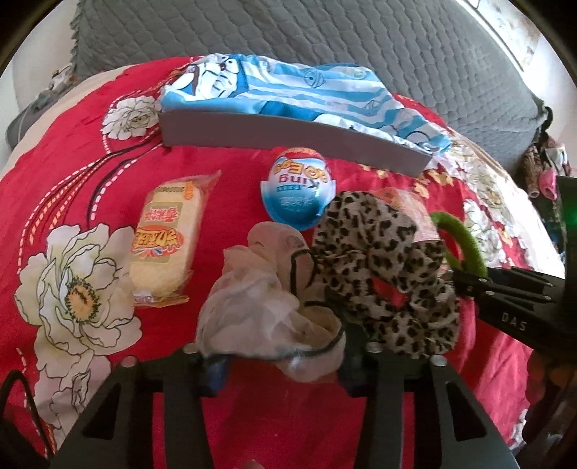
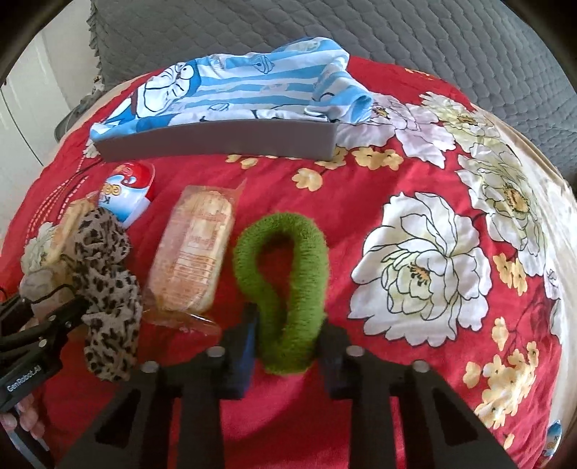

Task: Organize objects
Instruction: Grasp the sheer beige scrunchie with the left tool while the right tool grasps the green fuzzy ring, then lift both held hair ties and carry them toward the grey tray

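My left gripper is shut on a sheer white scrunchie with a black elastic, low in the left wrist view. A leopard-print scrunchie lies against it on the right. My right gripper is shut on the near end of a fuzzy green scrunchie, whose loop stretches away over the red floral bedspread. From the left wrist view the right gripper enters at the right edge, with the green scrunchie in it. The left gripper shows at the right wrist view's left edge.
A grey shallow box holding a blue-and-white striped cartoon cloth stands at the back. In front of it lie a blue-and-red toy egg, a wrapped snack and a second wrapped snack. A grey quilt lies beyond.
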Action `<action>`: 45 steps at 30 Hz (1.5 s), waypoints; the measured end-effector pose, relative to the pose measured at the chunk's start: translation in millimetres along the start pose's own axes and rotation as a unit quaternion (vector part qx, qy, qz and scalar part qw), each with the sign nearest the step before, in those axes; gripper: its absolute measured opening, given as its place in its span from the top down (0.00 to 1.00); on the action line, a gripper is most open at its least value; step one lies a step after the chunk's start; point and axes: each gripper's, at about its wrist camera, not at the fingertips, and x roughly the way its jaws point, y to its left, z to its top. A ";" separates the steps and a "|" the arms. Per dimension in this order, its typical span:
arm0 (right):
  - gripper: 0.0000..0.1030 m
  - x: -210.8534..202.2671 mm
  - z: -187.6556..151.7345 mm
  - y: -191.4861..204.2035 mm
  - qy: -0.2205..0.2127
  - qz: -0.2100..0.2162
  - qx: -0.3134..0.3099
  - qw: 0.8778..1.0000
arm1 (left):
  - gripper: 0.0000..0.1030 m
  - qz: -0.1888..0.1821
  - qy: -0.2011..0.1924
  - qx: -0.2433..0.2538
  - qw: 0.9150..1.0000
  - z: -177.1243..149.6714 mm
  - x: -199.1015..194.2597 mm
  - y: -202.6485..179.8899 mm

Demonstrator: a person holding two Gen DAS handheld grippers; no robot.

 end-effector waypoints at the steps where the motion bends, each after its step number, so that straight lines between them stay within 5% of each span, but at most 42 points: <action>1: 0.77 -0.3 0.0 0.6 0.001 0.001 -0.002 1.000 | 0.62 -0.002 0.000 0.001 1.000 0.0 -0.3 -0.7; 6: 0.80 -2.9 0.4 -1.7 0.003 0.010 0.006 1.000 | 0.74 -0.013 -0.006 0.002 1.000 0.5 -4.9 -2.1; 15: 0.81 -7.1 2.2 -6.0 0.000 0.015 0.012 1.000 | 0.81 -0.019 -0.011 0.000 1.000 0.8 -10.1 -0.7; 45: 0.85 -30.6 2.3 -4.9 -0.014 0.008 -0.003 1.000 | 0.86 -0.004 -0.031 0.011 0.999 -0.3 -38.0 -2.9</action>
